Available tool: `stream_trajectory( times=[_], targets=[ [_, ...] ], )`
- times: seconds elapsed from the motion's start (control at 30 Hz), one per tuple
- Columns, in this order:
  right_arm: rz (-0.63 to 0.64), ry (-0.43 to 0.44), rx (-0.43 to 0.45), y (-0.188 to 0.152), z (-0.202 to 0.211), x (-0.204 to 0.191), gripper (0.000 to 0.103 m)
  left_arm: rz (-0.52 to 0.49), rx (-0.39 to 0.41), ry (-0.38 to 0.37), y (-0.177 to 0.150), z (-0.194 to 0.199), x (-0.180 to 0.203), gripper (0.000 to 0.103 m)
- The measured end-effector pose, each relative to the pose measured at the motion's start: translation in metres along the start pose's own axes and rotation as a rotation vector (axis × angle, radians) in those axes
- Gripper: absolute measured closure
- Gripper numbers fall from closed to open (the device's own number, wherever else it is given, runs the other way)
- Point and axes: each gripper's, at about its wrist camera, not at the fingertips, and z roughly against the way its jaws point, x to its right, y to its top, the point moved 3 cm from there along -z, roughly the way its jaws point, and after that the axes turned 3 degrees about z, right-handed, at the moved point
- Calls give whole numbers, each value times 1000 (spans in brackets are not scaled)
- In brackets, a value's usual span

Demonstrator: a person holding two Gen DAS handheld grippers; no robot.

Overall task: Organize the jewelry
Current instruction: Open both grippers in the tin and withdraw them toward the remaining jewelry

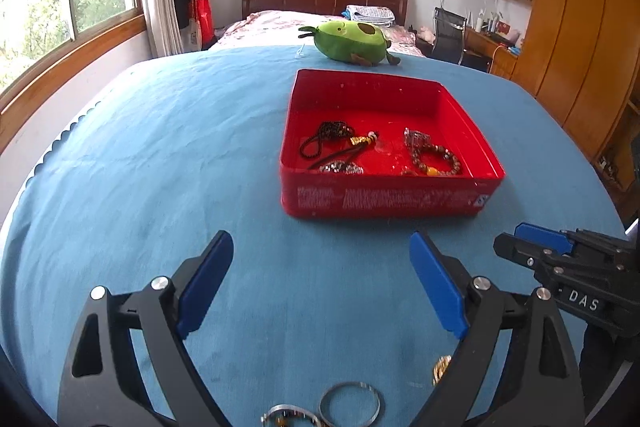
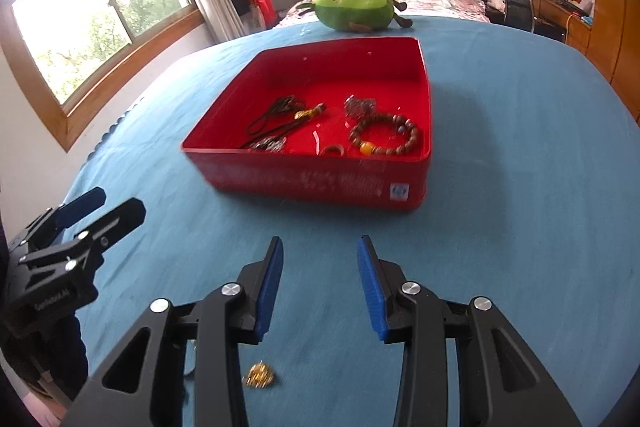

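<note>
Right now your left gripper (image 1: 322, 245) hangs over bare blue cloth (image 1: 160, 155) in the lower middle of the left wrist view, its two blue pads spread wide with nothing between them. Your right gripper (image 2: 320, 247) sits low in the centre of the right wrist view, pads parted about half as wide and likewise empty.

Ahead of both, in the upper middle of each frame, stands the red tin (image 1: 384, 203), open on top, its long side running left to right across the left view and its printed wall facing you. In the right wrist view it sits turned, one corner pointing toward the lower left. Inside it, a black cord necklace (image 1: 326, 141) lies on the left with its gold charm pointing right, and a brown bead bracelet (image 1: 438, 159) lies flat as a ring on the right, close to the near wall.

Still out on the cloth, at the bottom edge of the left view, you have a silver bangle (image 1: 350, 405) lying flat and a second ring (image 1: 290, 417) partly cut off just beside it. A small gold piece (image 2: 260, 375) rests below your right gripper's left finger.

A green plush toy (image 1: 352, 41) sits beyond the tin.
</note>
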Motion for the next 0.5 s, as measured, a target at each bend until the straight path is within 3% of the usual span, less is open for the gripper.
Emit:
stream_trajectory(
  times=[0.23, 0.5],
  targets=[
    [-6, 22, -22, -30, 11, -10, 64, 7, -34, -10, -25, 12, -4, 14],
    [-14, 47, -110, -71, 8, -27, 59, 64, -103, -1, -56, 15, -30, 12]
  ],
)
